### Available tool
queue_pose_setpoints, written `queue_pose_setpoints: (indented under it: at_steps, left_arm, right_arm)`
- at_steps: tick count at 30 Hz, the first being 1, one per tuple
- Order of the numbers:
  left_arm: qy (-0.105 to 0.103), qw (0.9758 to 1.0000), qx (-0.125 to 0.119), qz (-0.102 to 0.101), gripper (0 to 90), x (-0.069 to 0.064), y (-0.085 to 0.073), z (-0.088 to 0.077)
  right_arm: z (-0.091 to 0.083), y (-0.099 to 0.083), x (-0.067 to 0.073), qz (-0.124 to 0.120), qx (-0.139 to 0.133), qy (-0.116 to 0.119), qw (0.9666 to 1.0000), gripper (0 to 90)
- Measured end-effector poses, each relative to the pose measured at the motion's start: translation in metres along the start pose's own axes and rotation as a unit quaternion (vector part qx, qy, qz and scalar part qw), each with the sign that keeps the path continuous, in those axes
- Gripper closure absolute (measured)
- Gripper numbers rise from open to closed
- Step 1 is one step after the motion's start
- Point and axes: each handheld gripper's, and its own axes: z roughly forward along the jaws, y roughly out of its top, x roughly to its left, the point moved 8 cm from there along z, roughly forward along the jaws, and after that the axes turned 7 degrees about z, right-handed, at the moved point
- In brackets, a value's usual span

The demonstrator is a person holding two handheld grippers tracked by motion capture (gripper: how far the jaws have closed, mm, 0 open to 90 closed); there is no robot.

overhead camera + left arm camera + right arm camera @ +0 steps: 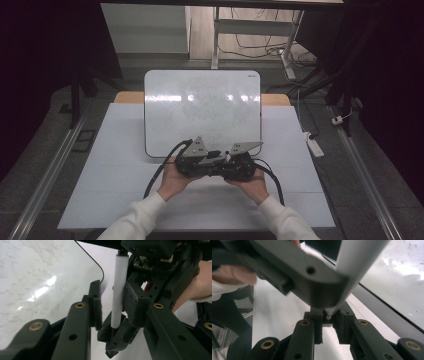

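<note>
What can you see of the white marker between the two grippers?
A smooth white cylinder, plastic by its look, the marker runs between the left gripper's jaws. It touches one pad, with a gap at the other. One end is clamped in the shut right gripper, close to the whiteboard.

In front of you the worktop [125,97] shows its wooden edge at the two far corners only, left and right of the board. A large white sheet [115,165] covers the rest of it, reaching your near edge. On that sheet lies a whiteboard [200,107] with rounded corners and a thin dark rim, set at the far middle. Its glossy face carries faint smudged marks and bright light reflections. The same rim runs across your right gripper view.
</note>
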Motion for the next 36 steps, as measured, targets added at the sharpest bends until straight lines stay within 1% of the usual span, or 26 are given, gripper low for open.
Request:
queue_pose_setpoints:
  at_steps: [1,2,4,5,6,10,23,25,28,32,36]
  left_arm:
    - [0.000,1.0000,0.001,0.001,68.5,-0.0002,-0.0006,0.0008]
    - [-0.001,1.0000,0.000,0.002,70.5,-0.0004,-0.0008,0.0014]
    - [-0.009,1.0000,0.000,0.001,77.6,-0.0014,-0.0009,0.0023]
    - [-0.009,1.0000,0.001,0.001,80.7,-0.0017,-0.0011,0.0030]
    - [-0.009,1.0000,0.003,0.002,81.6,-0.0019,-0.0013,0.0035]
    - [-0.013,0.9999,0.004,0.002,81.9,-0.0017,-0.0019,0.0044]
    - [-0.013,0.9999,0.009,0.001,80.7,-0.0033,-0.0032,0.0072]
    - [-0.009,0.9999,0.009,0.005,81.7,-0.0034,-0.0036,0.0073]
    - [-0.010,0.9999,0.010,0.006,82.3,-0.0031,-0.0043,0.0071]
    - [-0.014,0.9999,0.002,-0.001,82.5,-0.0017,-0.0048,0.0058]
    - [-0.016,0.9998,-0.009,-0.011,82.6,0.0014,-0.0038,0.0016]
  right_arm:
    - [0.0000,0.0000,0.0000,0.000,0.000,0.000,1.0000,77.4]
    - [-0.0003,0.0002,0.0001,0.002,-0.001,0.001,1.0000,77.4]
    - [-0.0002,0.0002,-0.0005,0.005,0.000,0.000,1.0000,77.4]
    - [-0.0001,-0.0001,-0.0010,0.008,0.001,-0.001,1.0000,77.4]
    - [0.0000,-0.0002,-0.0016,0.010,0.001,-0.001,0.9999,77.4]
    - [0.0006,-0.0009,-0.0018,0.014,0.004,-0.002,0.9999,77.4]
    - [0.0013,-0.0018,-0.0028,0.018,0.010,-0.004,0.9998,77.4]
    - [0.0014,-0.0021,-0.0031,0.018,0.010,-0.004,0.9998,77.4]
    - [0.0019,-0.0025,-0.0031,0.019,0.011,-0.002,0.9997,77.4]
    - [0.0022,-0.0024,-0.0029,0.019,0.009,-0.001,0.9998,77.3]
    - [0.0014,-0.0007,-0.0016,0.011,0.000,-0.001,0.9999,76.5]
